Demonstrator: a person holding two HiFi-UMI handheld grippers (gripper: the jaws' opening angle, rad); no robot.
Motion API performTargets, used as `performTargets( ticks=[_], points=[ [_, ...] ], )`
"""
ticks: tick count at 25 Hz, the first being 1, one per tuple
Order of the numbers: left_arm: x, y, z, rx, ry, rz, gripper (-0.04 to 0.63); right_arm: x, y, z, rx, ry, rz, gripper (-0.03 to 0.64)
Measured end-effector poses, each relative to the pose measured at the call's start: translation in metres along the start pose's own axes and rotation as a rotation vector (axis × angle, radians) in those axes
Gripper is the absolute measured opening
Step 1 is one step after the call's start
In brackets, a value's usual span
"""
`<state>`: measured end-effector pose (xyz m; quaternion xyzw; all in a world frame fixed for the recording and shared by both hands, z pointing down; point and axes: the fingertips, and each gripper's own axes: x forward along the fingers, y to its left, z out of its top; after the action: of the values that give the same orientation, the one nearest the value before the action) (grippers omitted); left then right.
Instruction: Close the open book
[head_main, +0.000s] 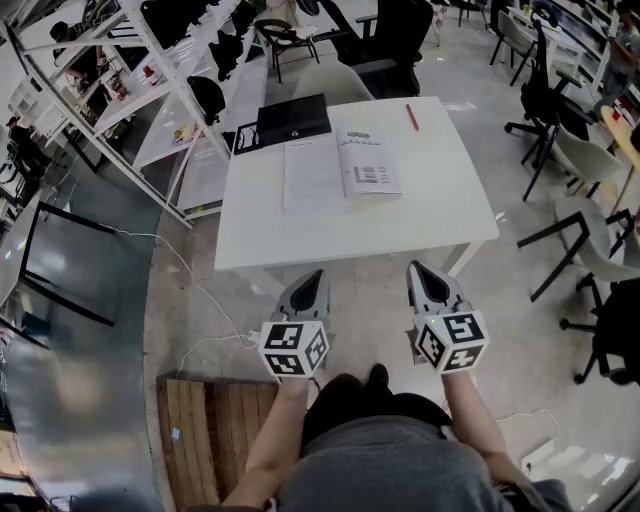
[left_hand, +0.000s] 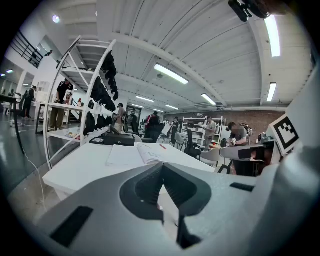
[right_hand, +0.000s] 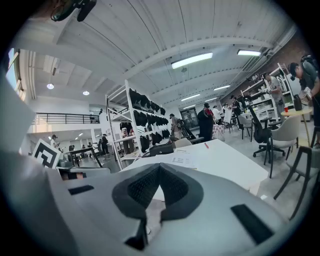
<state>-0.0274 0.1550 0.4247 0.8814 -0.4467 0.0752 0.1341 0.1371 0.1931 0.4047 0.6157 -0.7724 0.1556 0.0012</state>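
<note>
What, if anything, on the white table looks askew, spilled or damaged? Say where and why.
Nothing stands out. The open book lies flat on the white table, a black case sits just behind it, and a red pen lies apart near the far edge. No spill or damage shows.

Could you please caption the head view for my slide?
Left tongs and right tongs, shut, short of a table with an open book.

Book (head_main: 341, 170) lies on table (head_main: 430, 215), pen (head_main: 411, 117) to its right.
</note>
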Motion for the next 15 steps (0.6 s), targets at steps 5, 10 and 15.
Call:
performTargets(
  ticks=[5,10,15],
  points=[
    [-0.0001,-0.0023,0.0017,0.005,0.001,0.002,0.006,-0.0016,-0.0033,0.0017,0.029,-0.007,0.004,0.002],
    [-0.0024,-0.0045,0.0026,0.025,-0.004,0.002,0.006,-0.0025,-0.004,0.0035,0.047,-0.017,0.012,0.002],
    [-0.0036,0.001,0.0027,0.026,-0.001,0.013,0.006,-0.001,-0.0004,0.006,0.049,-0.023,0.015,0.003]
  ],
)
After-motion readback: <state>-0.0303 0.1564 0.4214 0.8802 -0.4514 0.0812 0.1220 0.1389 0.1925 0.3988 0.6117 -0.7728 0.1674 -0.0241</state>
